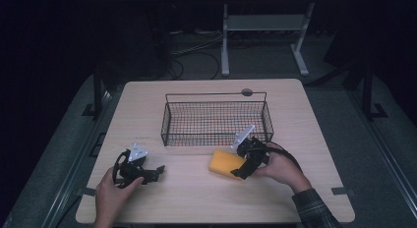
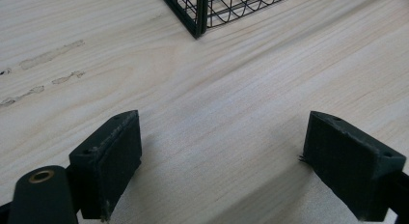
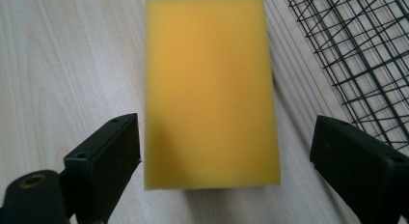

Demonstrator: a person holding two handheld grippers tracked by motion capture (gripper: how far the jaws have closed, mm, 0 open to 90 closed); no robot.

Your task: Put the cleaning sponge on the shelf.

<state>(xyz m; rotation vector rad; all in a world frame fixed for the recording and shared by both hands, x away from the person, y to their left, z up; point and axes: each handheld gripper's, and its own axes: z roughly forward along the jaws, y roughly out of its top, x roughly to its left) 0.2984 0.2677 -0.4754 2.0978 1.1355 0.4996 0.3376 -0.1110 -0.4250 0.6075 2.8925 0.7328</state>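
A yellow sponge (image 1: 225,163) lies flat on the wooden table just in front of the black wire basket (image 1: 216,119). My right gripper (image 1: 243,165) is open at the sponge's right end, its jaws spread wider than the sponge (image 3: 211,93), which reaches between them without touching either. At the table's front left my left gripper (image 1: 156,172) is open, with bare tabletop between its jaws (image 2: 222,156). The basket's near corner (image 2: 197,21) stands ahead of the left gripper.
The wire basket (image 3: 357,60) sits mid-table with nothing visible inside it, close to the right gripper's right jaw. Bare wood spreads between the two grippers. A white table frame (image 1: 265,36) stands on the dark floor beyond the far edge.
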